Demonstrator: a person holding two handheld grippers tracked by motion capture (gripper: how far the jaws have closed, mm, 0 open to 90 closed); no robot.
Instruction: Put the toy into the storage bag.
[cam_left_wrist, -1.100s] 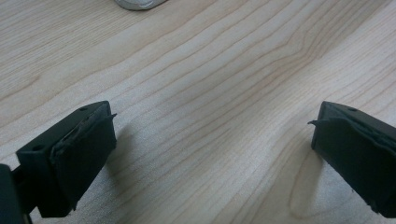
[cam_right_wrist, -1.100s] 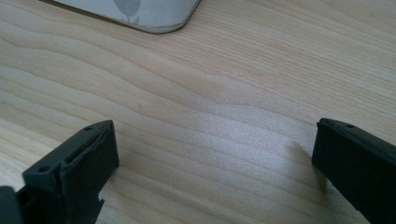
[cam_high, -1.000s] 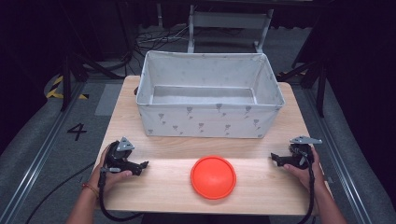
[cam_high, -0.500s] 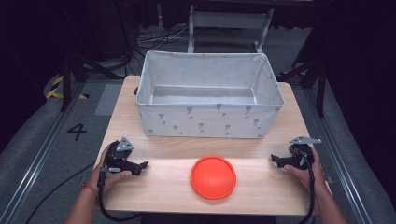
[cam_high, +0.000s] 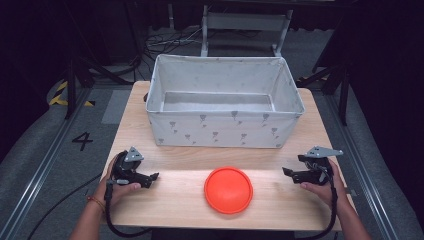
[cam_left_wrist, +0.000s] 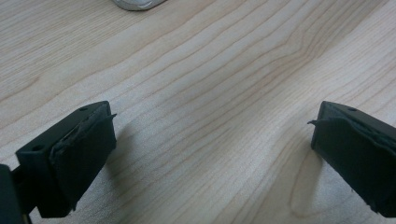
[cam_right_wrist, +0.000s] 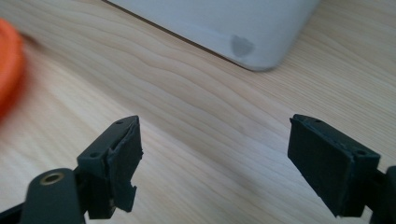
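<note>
**Orange disc waits between two idle grippers**

Pale wooden table (cam_high: 170, 210) in a dark room, cables and metal frames on the floor behind. Grey fabric bin (cam_high: 222, 131) with a small printed pattern sits at the far half, looks empty inside. Orange disc (cam_high: 228, 189) lies flat on the near half, in front of the bin's front wall, apart from it.

Left gripper (cam_high: 151, 178) rests low at the near left, pointed toward the disc, well apart from it. Its own view: jaws spread wide, bare wood grain between them, nothing held. Right gripper (cam_high: 287, 172) sits near the right edge, also aimed inward, near the disc but not touching. Its own view: jaws spread wide over wood, disc (cam_right_wrist: 8, 70) as an orange blur at the left edge, bin corner (cam_right_wrist: 243, 32) ahead. Nothing held there either.

Handling guess: disc looks like thin plastic or silicone, light, low-profile, probably smooth-surfaced. Lying flat, so little to bite on. Best hold is likely the rim, one jaw slipped under the edge, one on top. May slide on the wood when nudged. Cannot tell whether it is stiff or floppy.
</note>
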